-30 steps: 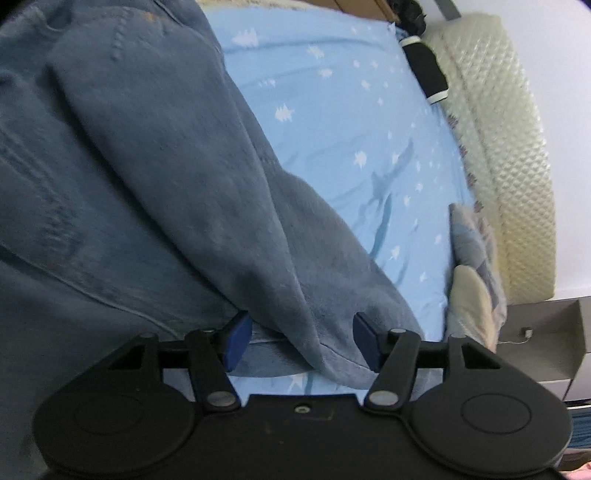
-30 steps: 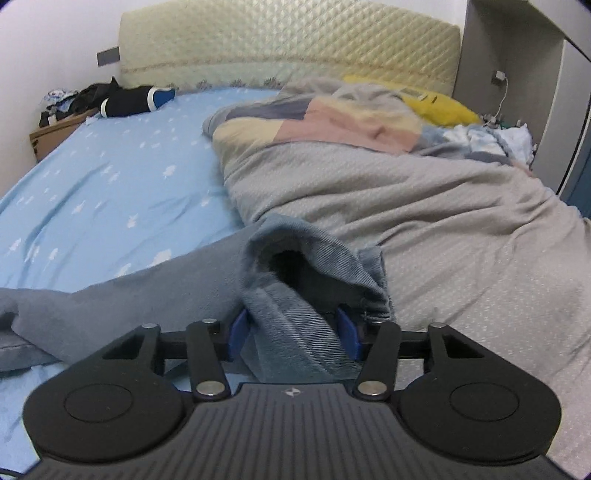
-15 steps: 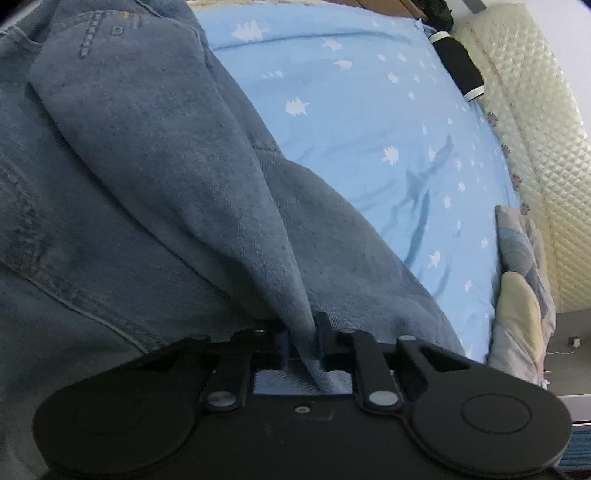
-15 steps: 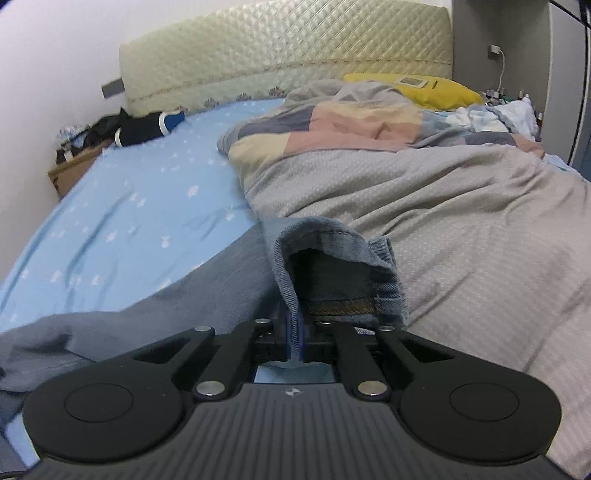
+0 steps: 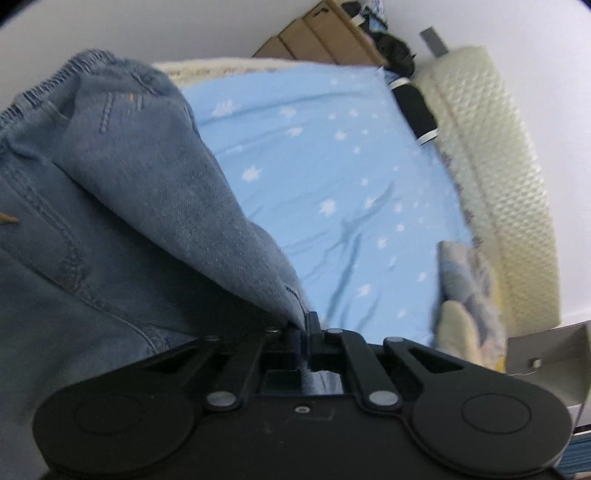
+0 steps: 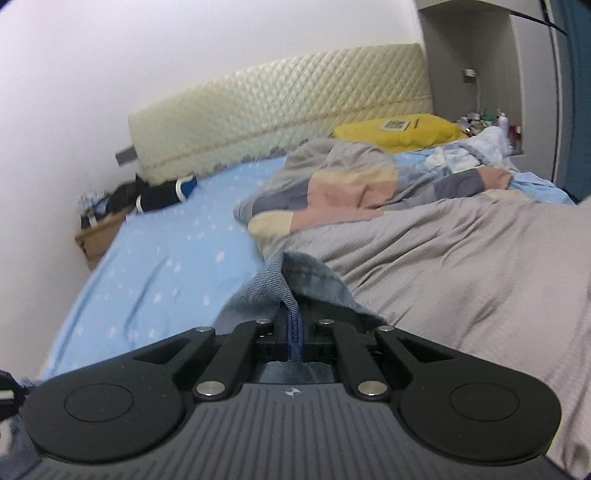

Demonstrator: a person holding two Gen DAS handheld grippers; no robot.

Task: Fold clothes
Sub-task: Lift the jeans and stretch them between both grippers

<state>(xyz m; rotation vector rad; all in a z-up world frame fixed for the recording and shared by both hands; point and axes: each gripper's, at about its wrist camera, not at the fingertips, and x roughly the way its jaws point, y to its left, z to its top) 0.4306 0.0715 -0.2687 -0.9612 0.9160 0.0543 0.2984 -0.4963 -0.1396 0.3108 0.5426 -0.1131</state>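
A light-blue bed sheet printed with small white stars covers the mattress and serves as the landmark for everything else. At its head stands a cream quilted headboard. On the sheet's right half lies a rumpled grey blanket, with a patchwork quilt of pink, cream and grey-blue squares bunched beyond it and a yellow pillow against the headboard. Near the sheet's top left corner rests a black rolled bundle with a white band, and past that corner sits a brown cardboard box.

The faded blue denim jeans hang above the sheet's near edge, 1 broad fold with orange stitching filling the left of the left wrist view. The left gripper has both fingers clenched on a thin edge of this denim. The right gripper is likewise pinched tight on a hemmed fold of the same jeans, raised just above the sheet beside the grey blanket.
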